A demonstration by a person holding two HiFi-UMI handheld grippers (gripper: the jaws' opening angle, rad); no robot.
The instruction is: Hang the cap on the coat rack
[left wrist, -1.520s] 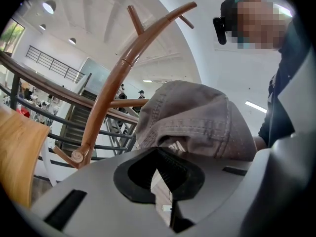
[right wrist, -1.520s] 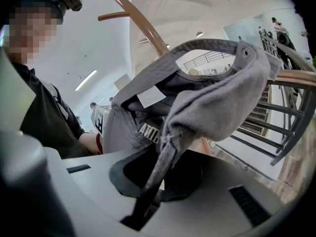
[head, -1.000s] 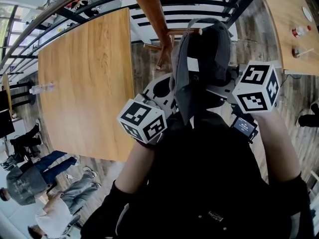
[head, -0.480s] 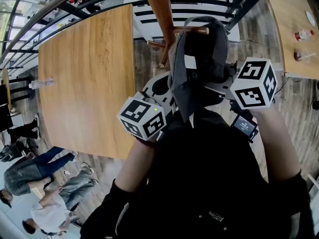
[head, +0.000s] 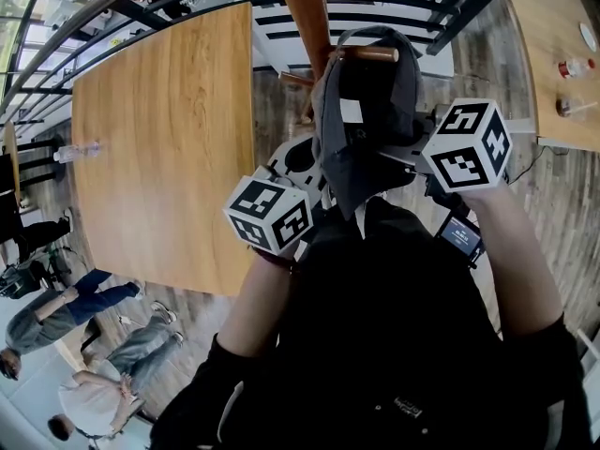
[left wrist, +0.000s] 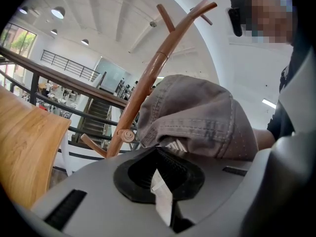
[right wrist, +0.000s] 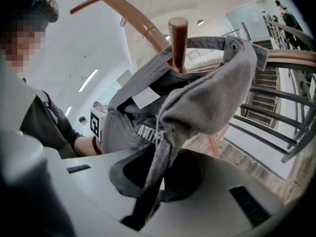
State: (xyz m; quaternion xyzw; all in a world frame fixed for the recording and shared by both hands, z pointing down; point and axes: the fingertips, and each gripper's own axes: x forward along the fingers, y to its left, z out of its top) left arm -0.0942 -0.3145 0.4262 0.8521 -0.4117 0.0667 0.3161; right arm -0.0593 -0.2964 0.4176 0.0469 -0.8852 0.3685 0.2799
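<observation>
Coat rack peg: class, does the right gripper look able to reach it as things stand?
Probably yes: the right gripper, shut on the strap of the cap, faces the peg, which pokes into the cap; nothing else stands between.

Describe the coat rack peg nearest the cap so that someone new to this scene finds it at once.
Start at the brown wooden coat rack beside the large wooden table. Its short, round-tipped peg stands up right at the grey cap's rim. The other pegs are bare, away from the cap.
</observation>
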